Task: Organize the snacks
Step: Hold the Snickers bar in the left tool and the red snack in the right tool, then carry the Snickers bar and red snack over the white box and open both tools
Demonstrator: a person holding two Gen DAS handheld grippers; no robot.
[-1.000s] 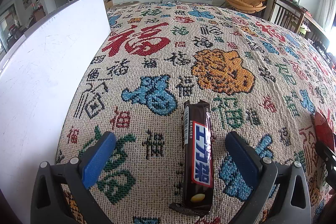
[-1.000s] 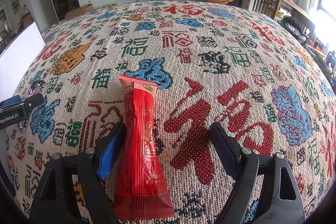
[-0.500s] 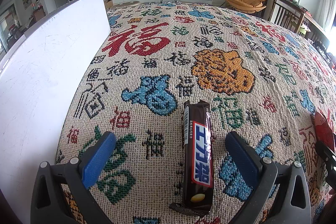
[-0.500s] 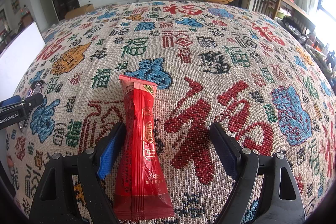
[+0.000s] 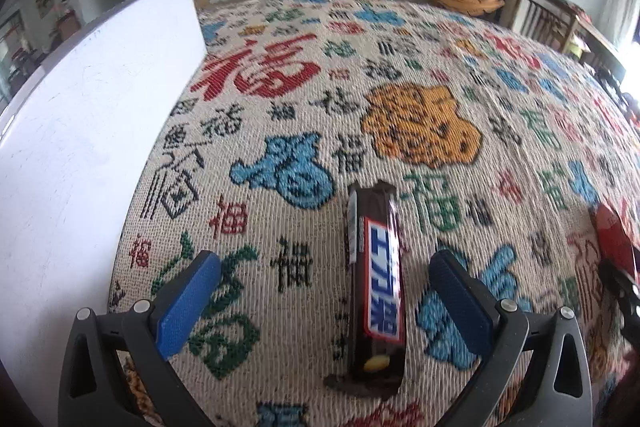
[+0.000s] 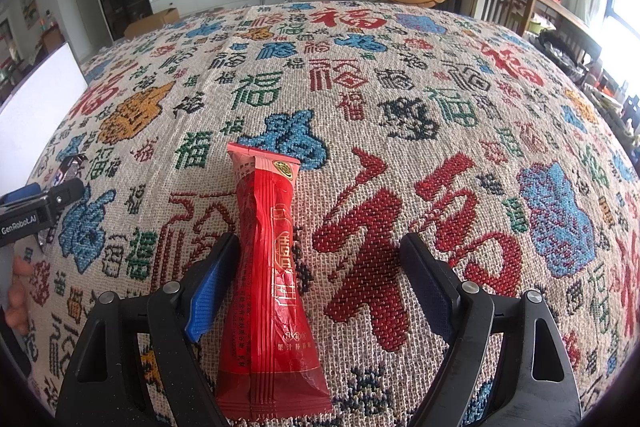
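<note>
A dark brown chocolate bar (image 5: 374,287) with blue lettering lies lengthwise on the patterned cloth (image 5: 420,75). It sits between the fingers of my left gripper (image 5: 324,287), nearer the right finger and touching neither; that gripper is open. A red snack packet (image 6: 268,287) lies lengthwise between the fingers of my right gripper (image 6: 318,267), which is open too. The packet rests against that gripper's left pad (image 6: 208,291). In the left wrist view the red packet (image 5: 612,239) shows at the right edge. The right wrist view catches my left gripper (image 6: 36,211) at its left edge.
A tall white board (image 5: 80,147) stands upright along the left side of the cloth, also visible as the white board (image 6: 36,87) in the right wrist view. A person's hand (image 6: 16,291) holds the left gripper. Beyond the table are a TV cabinet and an orange chair.
The left wrist view has shifted slightly and is a little blurred, so the left gripper has moved a touch. The bar, the packet and the right gripper stay where they were.
</note>
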